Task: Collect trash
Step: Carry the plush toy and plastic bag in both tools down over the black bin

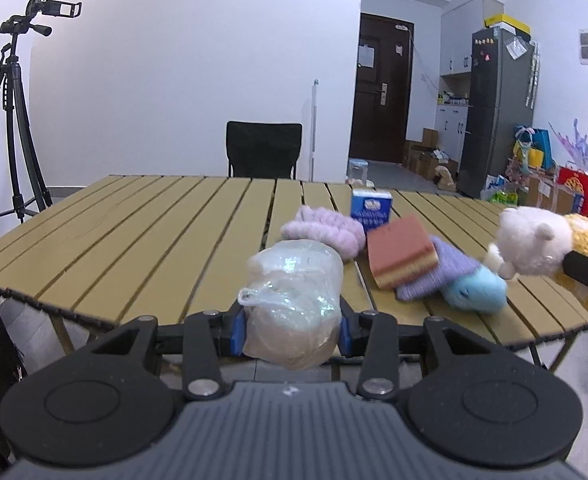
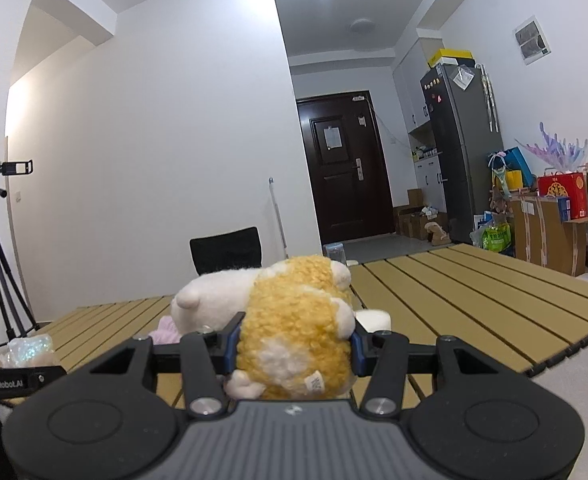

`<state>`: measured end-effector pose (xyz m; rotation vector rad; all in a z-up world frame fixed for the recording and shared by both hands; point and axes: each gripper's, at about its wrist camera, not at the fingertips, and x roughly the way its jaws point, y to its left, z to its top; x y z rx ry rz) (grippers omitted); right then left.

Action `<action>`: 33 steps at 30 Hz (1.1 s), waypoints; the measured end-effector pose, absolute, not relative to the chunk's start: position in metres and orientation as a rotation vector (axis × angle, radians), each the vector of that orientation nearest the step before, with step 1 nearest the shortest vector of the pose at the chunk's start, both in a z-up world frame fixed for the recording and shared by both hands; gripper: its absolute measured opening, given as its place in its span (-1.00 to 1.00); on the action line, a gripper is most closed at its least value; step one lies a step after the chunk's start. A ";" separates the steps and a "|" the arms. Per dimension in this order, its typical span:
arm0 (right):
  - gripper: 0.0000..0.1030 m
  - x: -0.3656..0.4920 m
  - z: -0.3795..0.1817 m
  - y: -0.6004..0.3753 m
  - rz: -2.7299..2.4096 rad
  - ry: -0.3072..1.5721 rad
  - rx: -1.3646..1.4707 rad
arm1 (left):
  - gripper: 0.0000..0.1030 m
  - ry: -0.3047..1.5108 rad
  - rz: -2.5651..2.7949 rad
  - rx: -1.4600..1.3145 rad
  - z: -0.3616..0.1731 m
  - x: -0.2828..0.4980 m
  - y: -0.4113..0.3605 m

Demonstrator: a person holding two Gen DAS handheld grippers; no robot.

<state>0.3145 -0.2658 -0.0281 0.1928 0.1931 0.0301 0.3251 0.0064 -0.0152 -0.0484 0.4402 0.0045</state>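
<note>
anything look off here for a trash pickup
Yes: the right hand-held gripper is shut on a yellow and white plush toy, which hardly looks like trash, while the left hand-held gripper holds a crumpled plastic bag.

My left gripper [image 1: 292,322] points a little downward, its fingers [image 1: 236,330] clamped on a crumpled plastic bag [image 1: 294,304] that bulges up and forward between them. My right gripper [image 2: 294,350] sits closer to level, its blue-padded fingers [image 2: 233,350] pressed into both sides of a yellow and white plush toy [image 2: 294,328], whose body fills the gap and sticks out past the tips. In the left wrist view, one black finger of the right gripper shows at the far right edge.
</note>
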 end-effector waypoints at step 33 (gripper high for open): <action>-0.06 0.207 -0.115 -0.245 0.020 0.544 0.050 | -0.18 0.721 -0.111 0.130 -0.117 0.227 -0.018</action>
